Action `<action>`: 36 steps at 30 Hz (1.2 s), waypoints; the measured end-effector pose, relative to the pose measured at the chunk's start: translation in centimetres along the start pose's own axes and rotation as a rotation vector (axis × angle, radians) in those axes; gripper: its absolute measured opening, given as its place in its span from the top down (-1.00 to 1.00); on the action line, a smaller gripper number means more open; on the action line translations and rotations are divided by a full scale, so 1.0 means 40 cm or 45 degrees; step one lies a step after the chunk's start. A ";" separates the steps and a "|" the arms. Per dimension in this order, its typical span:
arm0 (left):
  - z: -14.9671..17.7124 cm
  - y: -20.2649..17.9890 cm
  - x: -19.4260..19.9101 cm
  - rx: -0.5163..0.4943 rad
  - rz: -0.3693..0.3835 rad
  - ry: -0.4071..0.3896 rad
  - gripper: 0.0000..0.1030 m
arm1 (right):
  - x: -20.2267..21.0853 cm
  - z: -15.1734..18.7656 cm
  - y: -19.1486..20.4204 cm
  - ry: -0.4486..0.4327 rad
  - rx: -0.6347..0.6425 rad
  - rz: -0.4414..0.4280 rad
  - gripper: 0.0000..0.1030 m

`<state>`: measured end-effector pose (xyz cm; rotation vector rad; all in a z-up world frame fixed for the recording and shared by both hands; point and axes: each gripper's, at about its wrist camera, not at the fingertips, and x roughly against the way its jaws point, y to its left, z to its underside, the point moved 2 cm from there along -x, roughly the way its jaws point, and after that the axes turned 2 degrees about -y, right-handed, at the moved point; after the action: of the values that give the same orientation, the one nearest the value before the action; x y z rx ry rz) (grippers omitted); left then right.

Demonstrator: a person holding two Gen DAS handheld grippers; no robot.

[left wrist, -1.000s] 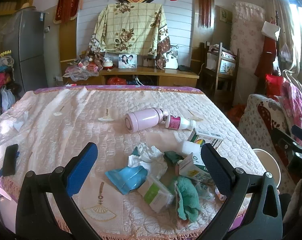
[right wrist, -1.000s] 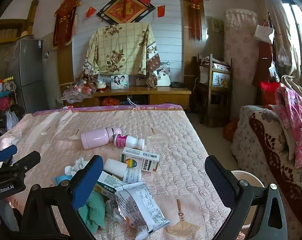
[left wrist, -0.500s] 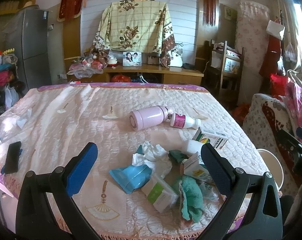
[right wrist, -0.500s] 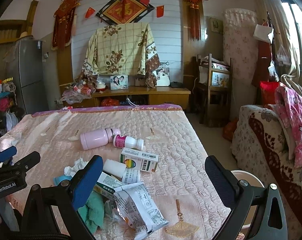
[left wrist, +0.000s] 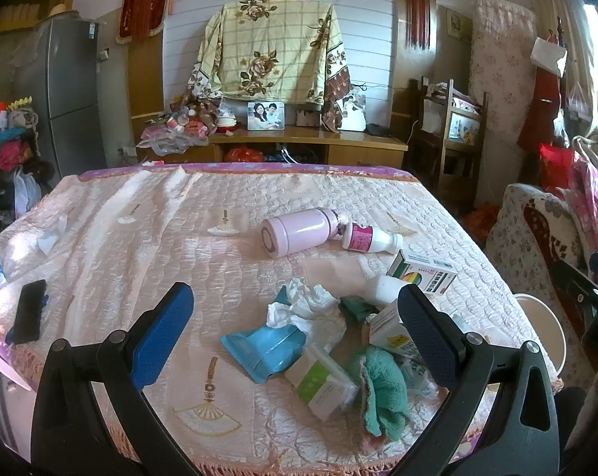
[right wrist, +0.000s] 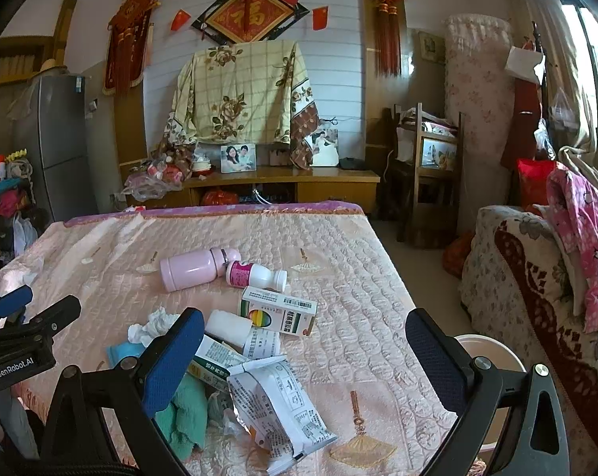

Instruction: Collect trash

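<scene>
Trash lies in a pile near the table's front edge: crumpled white tissue [left wrist: 305, 309], a blue wrapper [left wrist: 265, 347], a green-and-white box [left wrist: 322, 384], a teal cloth [left wrist: 382, 388], a white printed wrapper [right wrist: 279, 400] and a medicine box [right wrist: 279, 313]. A pink flask [left wrist: 297, 230] and a small pink-label bottle [left wrist: 368, 238] lie further back. My left gripper [left wrist: 295, 337] is open and empty, above the front of the pile. My right gripper [right wrist: 305, 361] is open and empty, over the pile's right side.
The table wears a pink quilted cloth [left wrist: 160, 238]. A black phone [left wrist: 27, 311] lies at its left edge. A white bin [right wrist: 493, 357] stands on the floor at the right, beside a sofa [right wrist: 537, 277]. A cabinet [left wrist: 299, 146] stands behind the table.
The left gripper has drawn back and risen slightly, so the pile sits a little lower and further off in its view. The right gripper has barely moved. Both stay open.
</scene>
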<state>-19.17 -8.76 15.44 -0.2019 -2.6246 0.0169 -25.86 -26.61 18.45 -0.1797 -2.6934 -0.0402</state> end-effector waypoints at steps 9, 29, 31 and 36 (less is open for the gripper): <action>-0.002 0.000 0.000 0.000 0.002 0.000 -0.99 | -0.005 0.012 0.006 0.011 0.006 -0.004 -0.96; 0.005 -0.008 -0.002 0.003 0.002 0.000 -0.99 | -0.012 0.020 0.009 0.027 -0.003 -0.022 -0.96; 0.007 -0.009 -0.003 0.007 0.002 0.005 -0.99 | -0.013 0.023 0.011 0.029 -0.001 -0.021 -0.96; 0.012 -0.011 -0.005 0.002 0.009 0.016 -0.99 | -0.014 0.022 0.010 0.029 -0.001 -0.021 -0.96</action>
<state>-19.28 -9.22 14.95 -0.2102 -2.6109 0.0205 -25.68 -26.23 17.44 -0.1564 -2.6725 -0.0476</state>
